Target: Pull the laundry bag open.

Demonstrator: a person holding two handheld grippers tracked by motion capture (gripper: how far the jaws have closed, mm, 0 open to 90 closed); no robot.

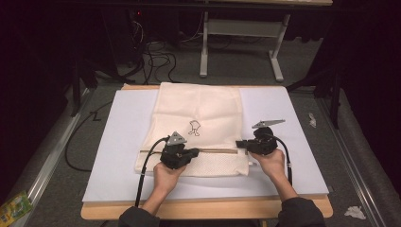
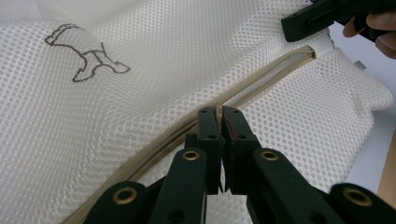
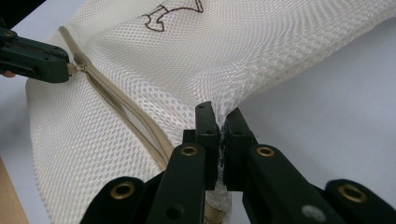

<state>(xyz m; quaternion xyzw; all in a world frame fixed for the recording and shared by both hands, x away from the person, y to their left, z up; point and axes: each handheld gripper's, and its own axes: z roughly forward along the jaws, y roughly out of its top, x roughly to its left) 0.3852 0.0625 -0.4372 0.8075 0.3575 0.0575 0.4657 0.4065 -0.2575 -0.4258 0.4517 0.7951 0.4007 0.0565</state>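
The white mesh laundry bag (image 1: 198, 127) is laid flat in the middle of the pale sheet (image 1: 302, 161) covering the tabletop (image 1: 203, 209), its beige zipper (image 1: 213, 151) running across the near part. The left gripper (image 2: 218, 111) is clenched on what looks like the zipper's slider or pull, about midway along the track; in the right gripper view that same gripper is seen at the upper left, nipped onto a small metal piece at the zipper line. The right gripper (image 3: 218, 116) is clenched on a pinch of mesh at the bag's edge, by the zipper's end, the fabric drawn up into a little peak between the jaws.

To do this well, the right-hand pinch should be held steady as an anchor and the cloth kept taut along the zipper line, so that the slider can be drawn straight along the track rather than lifted off it. A slack, bulging bag would likely let the mesh bunch ahead of the slider and jam it. Whether the track is being opened or closed cannot be told.

Around the bag the sheet is bare, so nothing is set in the path of the pull. A printed outline figure (image 1: 194, 127) is seen on the mesh, well away from the track. Crumpled scraps (image 1: 354, 212) are left on the floor beside the tabletop, and each gripper's own cable (image 1: 144, 165) is trailed back towards the person, the only thing that might snag.
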